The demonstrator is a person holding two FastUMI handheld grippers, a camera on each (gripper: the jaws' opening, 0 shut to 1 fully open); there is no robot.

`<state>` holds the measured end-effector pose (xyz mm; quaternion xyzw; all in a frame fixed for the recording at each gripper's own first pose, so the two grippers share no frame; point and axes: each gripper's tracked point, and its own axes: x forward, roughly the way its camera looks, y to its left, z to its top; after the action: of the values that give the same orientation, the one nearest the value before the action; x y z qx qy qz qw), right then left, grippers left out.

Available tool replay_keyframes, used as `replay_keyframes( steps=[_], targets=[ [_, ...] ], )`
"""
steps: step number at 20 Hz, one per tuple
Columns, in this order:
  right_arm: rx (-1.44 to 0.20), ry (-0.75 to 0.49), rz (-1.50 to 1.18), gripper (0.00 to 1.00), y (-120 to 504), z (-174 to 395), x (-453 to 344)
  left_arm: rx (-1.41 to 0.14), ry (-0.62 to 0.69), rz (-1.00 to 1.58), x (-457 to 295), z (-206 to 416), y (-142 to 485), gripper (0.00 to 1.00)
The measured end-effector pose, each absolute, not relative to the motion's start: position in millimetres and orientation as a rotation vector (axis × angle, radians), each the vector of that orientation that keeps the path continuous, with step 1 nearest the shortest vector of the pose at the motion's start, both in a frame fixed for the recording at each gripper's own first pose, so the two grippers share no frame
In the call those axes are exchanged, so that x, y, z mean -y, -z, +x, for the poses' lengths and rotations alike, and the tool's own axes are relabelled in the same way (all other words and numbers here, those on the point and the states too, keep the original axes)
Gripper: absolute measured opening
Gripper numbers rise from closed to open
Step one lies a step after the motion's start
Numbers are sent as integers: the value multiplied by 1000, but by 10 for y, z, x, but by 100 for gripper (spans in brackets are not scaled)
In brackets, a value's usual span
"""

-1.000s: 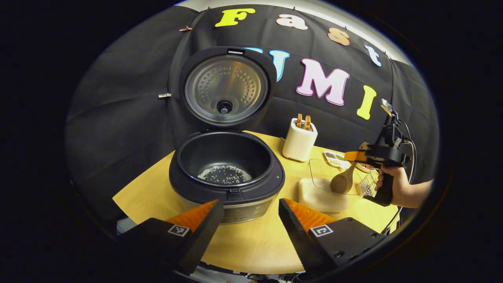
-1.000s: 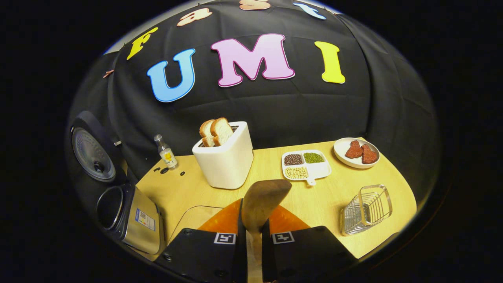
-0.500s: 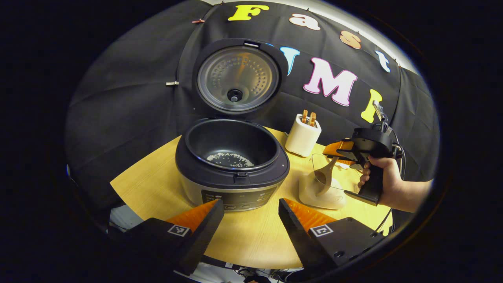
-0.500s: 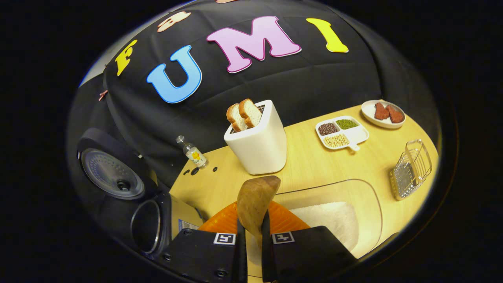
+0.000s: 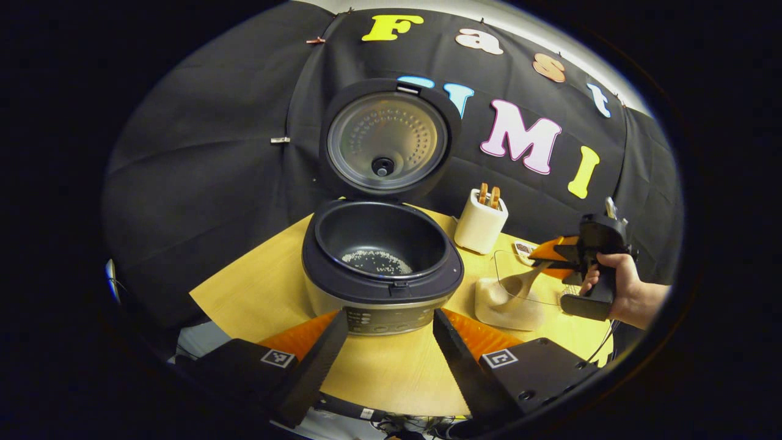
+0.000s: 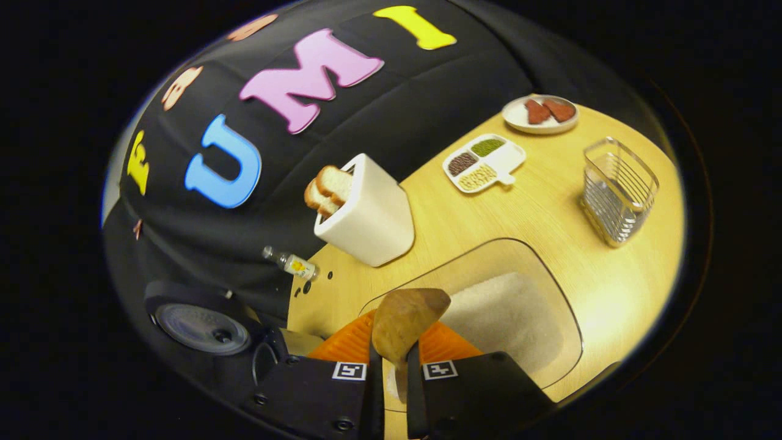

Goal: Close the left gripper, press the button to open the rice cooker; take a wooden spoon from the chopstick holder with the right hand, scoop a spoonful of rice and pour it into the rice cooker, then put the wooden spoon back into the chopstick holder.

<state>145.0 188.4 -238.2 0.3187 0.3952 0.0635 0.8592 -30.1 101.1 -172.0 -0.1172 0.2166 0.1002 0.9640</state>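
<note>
At twelve o'clock from our wide-open left claw point(image 5: 391, 342) the rice cooker point(image 5: 382, 269) stands open with some grains inside, while our right claw point(image 6: 391, 360) grips the wooden spoon point(image 6: 404, 324) over the rice point(image 6: 501, 318), so scooping, pouring and returning remain.

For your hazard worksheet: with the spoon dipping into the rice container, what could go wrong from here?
1. The wooden spoon is gripped low on its handle by the right gripper; loaded, it might twist and spill.
2. Carrying rice to the rice cooker crosses bare table; grains may drop.
3. The clear container could slide when scooped.
</note>
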Motion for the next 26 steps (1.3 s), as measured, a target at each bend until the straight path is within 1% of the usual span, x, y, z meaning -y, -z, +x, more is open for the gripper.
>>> replay_keyframes(
  steps=[3, 6, 10, 13, 18, 21, 22, 23, 26],
  targets=[
    [-822, -40, 793, 19, 2339, 1510, -1563, -421, -202, -228, -1050, -280, 1635, 95],
    [-797, 11, 853, 19, 2222, 1554, -1313, -404, -185, -211, -1051, -219, 1539, 95],
    [-766, 41, 978, 18, 1957, 1620, -1210, -381, -166, -205, -1031, -169, 1453, 95],
    [-733, 50, 1022, 19, 1738, 1654, -1197, -369, -163, -215, -1047, -146, 1409, 95],
    [-716, -26, 1102, 19, 1302, 1656, -1508, -338, -178, -225, -1152, -131, 1301, 95],
    [-728, -75, 1118, 18, 1197, 1659, -1794, -331, -203, -234, -1266, -151, 1326, 95],
    [-738, -97, 1119, 18, 1171, 1653, -1939, -330, -216, -244, -1306, -158, 1330, 92],
    [-750, -123, 1122, 18, 1130, 1634, -2079, -322, -230, -256, -1347, -172, 1313, 95],
    [-781, -190, 1122, 18, 1046, 1563, -2508, -300, -265, -272, -1471, -235, 1287, 95]
  ],
)
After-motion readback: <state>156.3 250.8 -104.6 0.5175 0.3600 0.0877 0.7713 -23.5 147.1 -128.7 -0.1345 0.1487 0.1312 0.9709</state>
